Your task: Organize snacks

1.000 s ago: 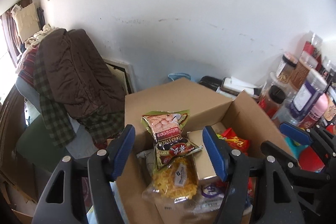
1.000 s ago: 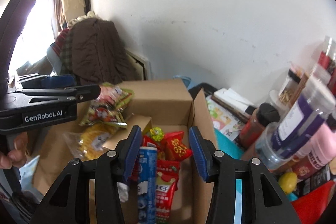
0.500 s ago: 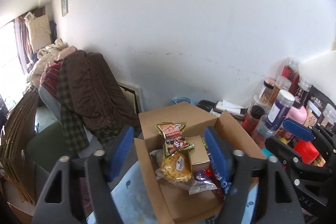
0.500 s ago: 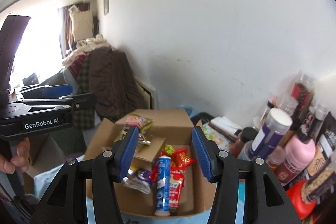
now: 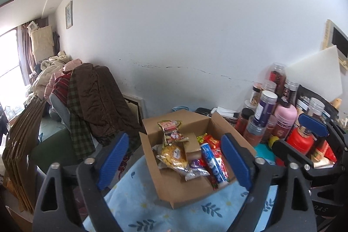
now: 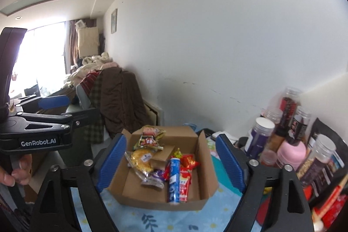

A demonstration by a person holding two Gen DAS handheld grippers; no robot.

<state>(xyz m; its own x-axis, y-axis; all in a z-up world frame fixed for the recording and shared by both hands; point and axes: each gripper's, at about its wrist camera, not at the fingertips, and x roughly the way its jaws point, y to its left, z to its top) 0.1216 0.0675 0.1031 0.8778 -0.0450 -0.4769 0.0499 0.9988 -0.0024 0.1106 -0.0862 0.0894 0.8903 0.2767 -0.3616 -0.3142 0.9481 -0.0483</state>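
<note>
An open cardboard box (image 5: 184, 190) (image 6: 202, 166) sits on a blue floral cloth. It holds several snack packs: a green-edged bag (image 5: 171, 131) (image 6: 150, 137), a yellow bag (image 5: 174, 154) (image 6: 142, 157), a blue tube (image 5: 212, 162) (image 6: 174, 179), red packs (image 5: 214, 142) (image 6: 188, 175) and a small brown carton (image 6: 163, 158). My left gripper (image 5: 174, 163) is open and empty, held back above the box. My right gripper (image 6: 169, 164) is open and empty, also back from the box.
Jars and bottles (image 5: 271, 114) (image 6: 282, 136) crowd the table right of the box. A chair draped with a brown coat (image 5: 95, 99) (image 6: 119, 99) stands left. Flattened cardboard (image 5: 19, 156) leans at far left. The white wall is behind.
Both grippers have pulled back and up from the box, so it looks smaller and the cloth shows. Both stayed open and empty.
</note>
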